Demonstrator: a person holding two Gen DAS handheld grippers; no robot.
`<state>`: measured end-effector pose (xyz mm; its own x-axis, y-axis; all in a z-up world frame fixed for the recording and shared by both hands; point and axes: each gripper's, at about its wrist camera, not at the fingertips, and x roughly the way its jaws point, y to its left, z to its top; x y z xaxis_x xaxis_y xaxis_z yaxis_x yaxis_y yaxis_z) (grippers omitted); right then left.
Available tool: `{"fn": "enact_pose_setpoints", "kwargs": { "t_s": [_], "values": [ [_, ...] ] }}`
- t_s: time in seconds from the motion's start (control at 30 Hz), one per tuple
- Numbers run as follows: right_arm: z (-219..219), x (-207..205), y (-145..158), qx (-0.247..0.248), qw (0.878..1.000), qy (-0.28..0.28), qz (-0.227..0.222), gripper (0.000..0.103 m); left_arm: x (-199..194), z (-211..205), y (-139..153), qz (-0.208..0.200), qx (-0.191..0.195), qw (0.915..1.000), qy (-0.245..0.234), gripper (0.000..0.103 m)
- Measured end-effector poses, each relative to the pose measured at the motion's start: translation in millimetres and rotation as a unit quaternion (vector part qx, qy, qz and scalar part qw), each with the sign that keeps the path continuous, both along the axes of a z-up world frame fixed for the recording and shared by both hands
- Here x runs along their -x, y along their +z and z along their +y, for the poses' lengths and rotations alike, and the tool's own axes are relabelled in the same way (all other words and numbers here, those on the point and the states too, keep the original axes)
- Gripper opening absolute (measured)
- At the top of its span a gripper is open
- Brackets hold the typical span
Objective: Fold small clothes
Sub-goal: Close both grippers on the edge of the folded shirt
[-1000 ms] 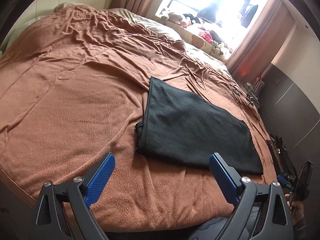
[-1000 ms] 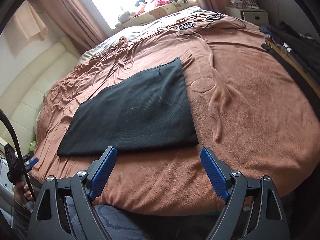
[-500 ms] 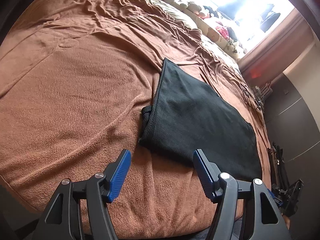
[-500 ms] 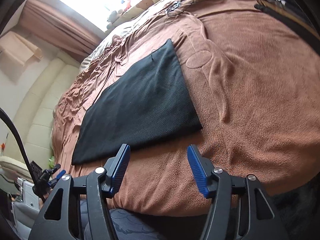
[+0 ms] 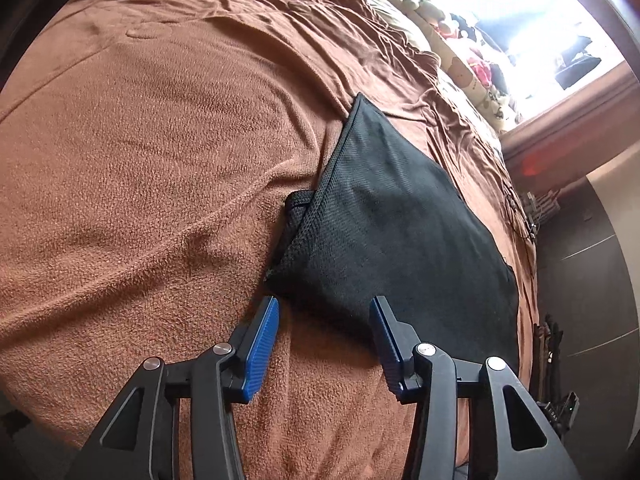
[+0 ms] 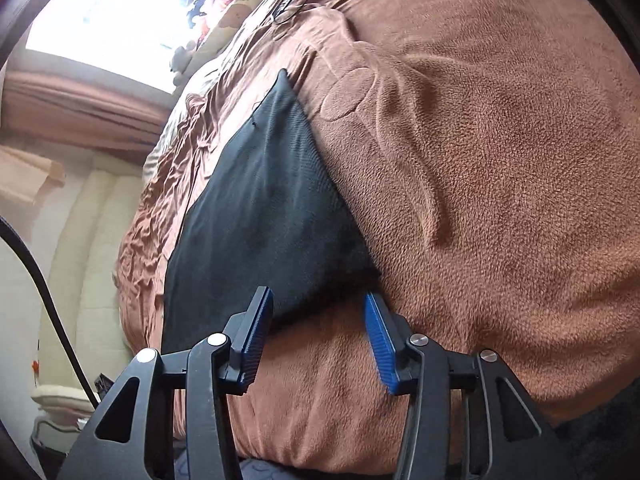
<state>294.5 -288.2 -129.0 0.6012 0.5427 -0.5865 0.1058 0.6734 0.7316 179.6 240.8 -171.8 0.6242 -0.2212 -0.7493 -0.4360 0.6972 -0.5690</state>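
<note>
A black mesh garment [image 5: 392,220] lies flat, folded into a rectangle, on the brown blanket; a bit of a lower layer pokes out at its left edge. My left gripper [image 5: 325,307] hovers at the garment's near left corner, its jaws closing, with the near hem just ahead of the blue pads and nothing pressed between them. In the right wrist view the same garment [image 6: 264,208] stretches away, and my right gripper [image 6: 318,300] sits at its near right corner, jaws closing, the corner's edge lying between the fingertips but not pinched.
The brown fleece blanket [image 5: 140,160] covers the whole bed. Stuffed toys and a patterned pillow [image 5: 468,68] line the far side under a bright window. Cables [image 5: 520,216] lie near the bed's far right. A cream headboard [image 6: 88,240] stands at the left in the right wrist view.
Both grippers have dropped toward the near edge of the black garment and rolled, and both pairs of jaws have narrowed markedly. The garment lies as before.
</note>
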Motion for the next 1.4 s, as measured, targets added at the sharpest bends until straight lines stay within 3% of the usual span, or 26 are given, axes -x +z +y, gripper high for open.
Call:
{"fn": "enact_pose_setpoints", "kwargs": {
  "t_s": [0.13,0.4,0.47,0.53,0.6,0.67,1.0,1.4],
  "values": [
    [2,-4,-5,-0.009,1.0,-0.012,0.001,0.045,-3,0,-8,0.02,-0.001,0.9996,0.021,0.04],
    [3,-7,-7,-0.011,1.0,-0.018,-0.007,0.044,-9,7,-13,0.016,-0.009,0.9984,0.053,0.035],
    [4,-8,-8,-0.006,1.0,-0.022,-0.008,0.037,-11,8,-12,0.022,-0.02,0.9978,0.059,0.026],
    [4,-8,-8,0.005,1.0,-0.029,-0.007,0.021,-11,10,-13,0.02,-0.021,0.9975,0.065,0.02],
    [4,-6,-8,0.01,0.999,-0.034,-0.008,0.012,-9,11,-12,0.016,-0.023,0.9975,0.065,0.01],
    [4,-3,-6,0.01,0.999,-0.034,-0.009,0.007,-6,10,-7,0.007,-0.028,0.9978,0.06,0.007],
    [1,18,25,0.024,0.998,-0.023,-0.055,0.003,8,-3,33,-0.023,-0.058,0.9974,0.038,0.005],
    [-16,56,33,0.035,0.999,-0.004,-0.034,0.003,54,-6,45,-0.033,-0.039,0.9983,0.029,0.005]
  ]
}}
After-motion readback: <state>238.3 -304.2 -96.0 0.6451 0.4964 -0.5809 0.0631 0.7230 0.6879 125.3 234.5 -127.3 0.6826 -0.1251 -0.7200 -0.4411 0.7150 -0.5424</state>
